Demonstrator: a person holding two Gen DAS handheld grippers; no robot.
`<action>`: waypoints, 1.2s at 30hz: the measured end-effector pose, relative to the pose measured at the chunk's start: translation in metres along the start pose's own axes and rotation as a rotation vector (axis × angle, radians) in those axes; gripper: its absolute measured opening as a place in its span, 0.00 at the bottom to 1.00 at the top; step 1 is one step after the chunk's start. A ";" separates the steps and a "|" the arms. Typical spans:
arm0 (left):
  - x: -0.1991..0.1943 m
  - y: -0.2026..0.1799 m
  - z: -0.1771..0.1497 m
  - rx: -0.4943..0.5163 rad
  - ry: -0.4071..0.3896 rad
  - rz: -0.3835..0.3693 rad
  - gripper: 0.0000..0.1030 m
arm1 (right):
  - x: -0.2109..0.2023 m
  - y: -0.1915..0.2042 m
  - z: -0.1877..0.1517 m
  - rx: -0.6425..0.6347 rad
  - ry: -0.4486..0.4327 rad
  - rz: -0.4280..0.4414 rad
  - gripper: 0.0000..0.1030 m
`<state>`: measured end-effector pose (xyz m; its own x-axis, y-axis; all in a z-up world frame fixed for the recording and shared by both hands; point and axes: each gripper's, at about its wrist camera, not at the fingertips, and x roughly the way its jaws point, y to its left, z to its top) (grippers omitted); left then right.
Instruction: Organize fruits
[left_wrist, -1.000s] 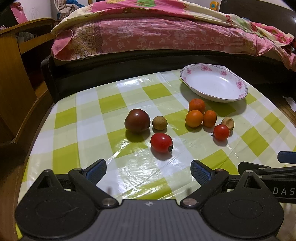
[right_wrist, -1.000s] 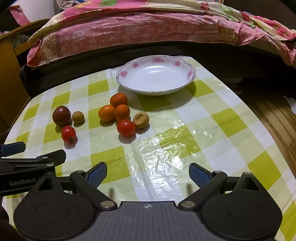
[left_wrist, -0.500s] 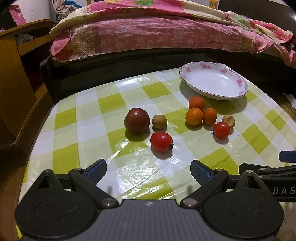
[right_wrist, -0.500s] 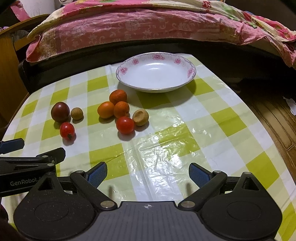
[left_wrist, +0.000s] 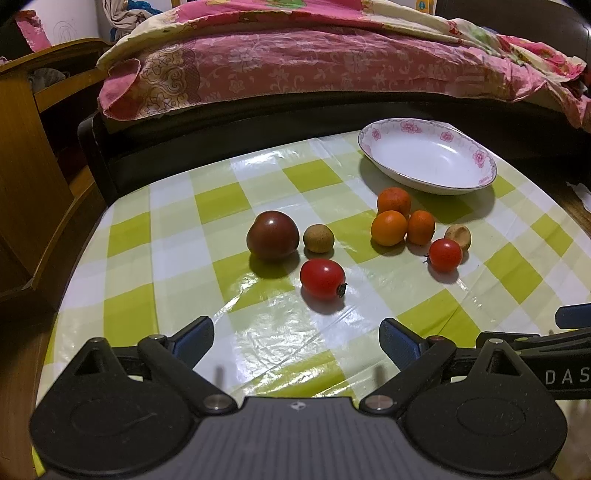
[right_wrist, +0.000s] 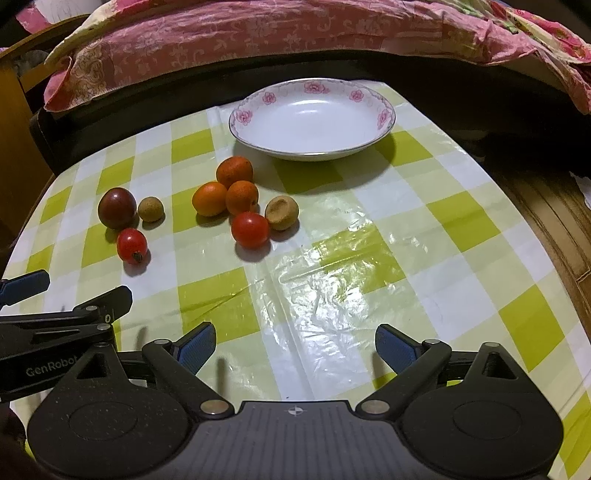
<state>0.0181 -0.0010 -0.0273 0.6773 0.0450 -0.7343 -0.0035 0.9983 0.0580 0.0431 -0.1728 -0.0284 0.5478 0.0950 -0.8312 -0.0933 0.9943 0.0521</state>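
Observation:
A white dish with pink flowers (left_wrist: 428, 162) (right_wrist: 314, 122) stands empty at the far side of the checked table. Three small oranges (left_wrist: 399, 218) (right_wrist: 231, 186), a red tomato (left_wrist: 445, 254) (right_wrist: 250, 229) and a brown fruit (left_wrist: 458, 236) (right_wrist: 282, 212) cluster in front of it. Further left lie a dark purple tomato (left_wrist: 272, 236) (right_wrist: 117, 207), a small brown fruit (left_wrist: 318, 238) (right_wrist: 150, 209) and another red tomato (left_wrist: 322, 277) (right_wrist: 132, 245). My left gripper (left_wrist: 296, 341) and right gripper (right_wrist: 294, 345) are open and empty, near the front of the table.
The table has a green and white checked plastic cloth (right_wrist: 332, 258). A bed with a pink quilt (left_wrist: 314, 59) runs behind it. A wooden chair (left_wrist: 29, 177) stands at the left. Wooden floor (right_wrist: 554, 206) shows at the right.
Both grippers have drifted slightly, the right one a little forward toward the fruit. Nothing on the table has moved.

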 end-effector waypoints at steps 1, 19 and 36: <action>0.000 0.000 0.000 0.001 0.001 0.001 0.99 | 0.000 0.000 0.000 0.000 0.002 0.000 0.87; 0.005 0.000 0.001 -0.001 0.009 0.015 0.98 | 0.011 0.003 0.007 0.001 0.121 -0.020 0.86; 0.009 0.001 0.001 0.001 0.013 0.018 0.97 | 0.014 0.005 0.009 -0.028 0.127 -0.037 0.84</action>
<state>0.0247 0.0000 -0.0337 0.6676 0.0639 -0.7418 -0.0154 0.9973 0.0721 0.0579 -0.1663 -0.0344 0.4413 0.0498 -0.8960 -0.0992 0.9950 0.0065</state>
